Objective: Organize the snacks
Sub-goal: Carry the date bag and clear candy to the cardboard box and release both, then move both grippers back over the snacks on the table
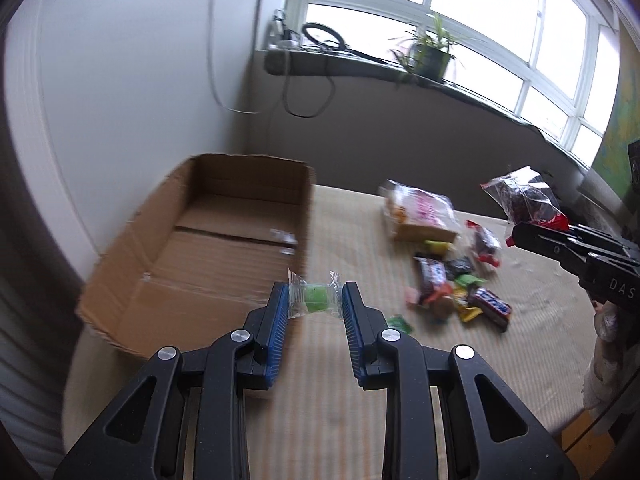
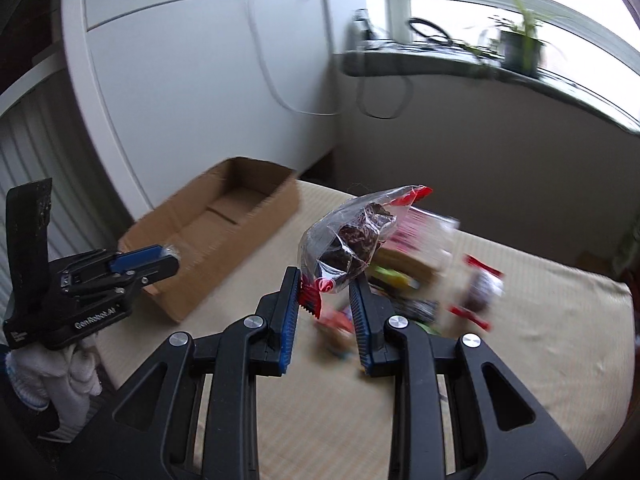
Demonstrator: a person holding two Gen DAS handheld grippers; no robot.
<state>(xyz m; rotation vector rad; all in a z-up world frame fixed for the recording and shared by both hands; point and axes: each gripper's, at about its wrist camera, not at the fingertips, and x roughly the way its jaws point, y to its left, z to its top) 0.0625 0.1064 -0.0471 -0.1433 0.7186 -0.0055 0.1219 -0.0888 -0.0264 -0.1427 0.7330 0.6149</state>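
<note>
My left gripper [image 1: 315, 300] is shut on a green candy in a clear wrapper [image 1: 315, 298], held above the near right edge of the open cardboard box [image 1: 208, 248]. My right gripper [image 2: 326, 292] is shut on a clear bag of dark chocolate pieces with a red end [image 2: 348, 240], held above the table. That bag also shows in the left wrist view [image 1: 524, 200]. The snack pile [image 1: 452, 276] lies on the beige tablecloth to the right of the box. The left gripper shows at the left of the right wrist view [image 2: 168, 258].
The box [image 2: 216, 236] stands at the table's far left against a white cabinet [image 1: 120, 80]. A windowsill with a potted plant [image 1: 430, 54] and cables runs behind the table. The table's right edge [image 1: 576, 420] is near.
</note>
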